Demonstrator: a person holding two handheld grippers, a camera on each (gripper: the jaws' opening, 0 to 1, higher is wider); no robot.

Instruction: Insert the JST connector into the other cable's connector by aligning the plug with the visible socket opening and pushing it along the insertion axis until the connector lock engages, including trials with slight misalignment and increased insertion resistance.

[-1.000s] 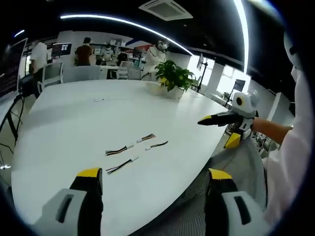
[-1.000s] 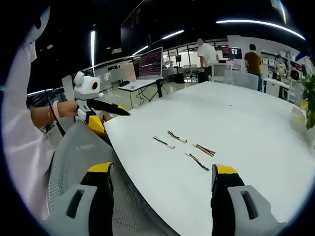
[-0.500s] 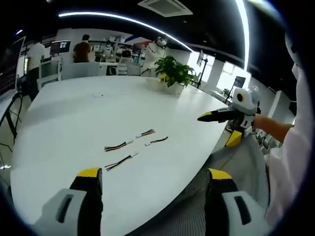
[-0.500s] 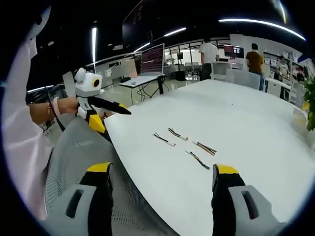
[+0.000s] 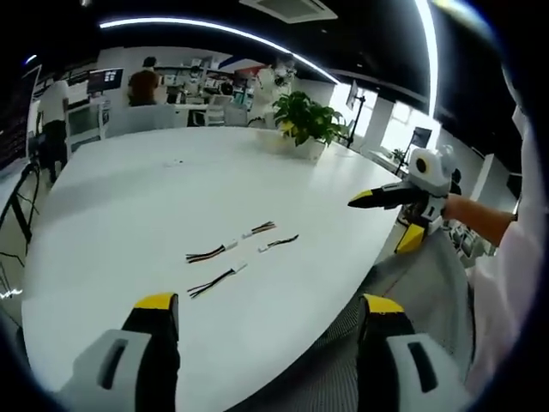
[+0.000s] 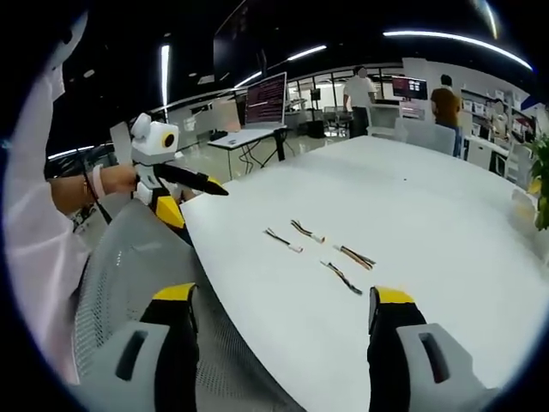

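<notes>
cables unmoved | lie well ahead of both jaws, untouched

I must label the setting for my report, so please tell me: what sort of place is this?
Probably an open-plan office or lab: a large white round-edged table, desks with computer monitors where people stand, and a green potted plant.

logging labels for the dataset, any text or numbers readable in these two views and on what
None can be read.
The monitor beyond the white table shows lines of content, too small and blurred to read.
The cables, left gripper and right gripper carry no legible marking.
</notes>
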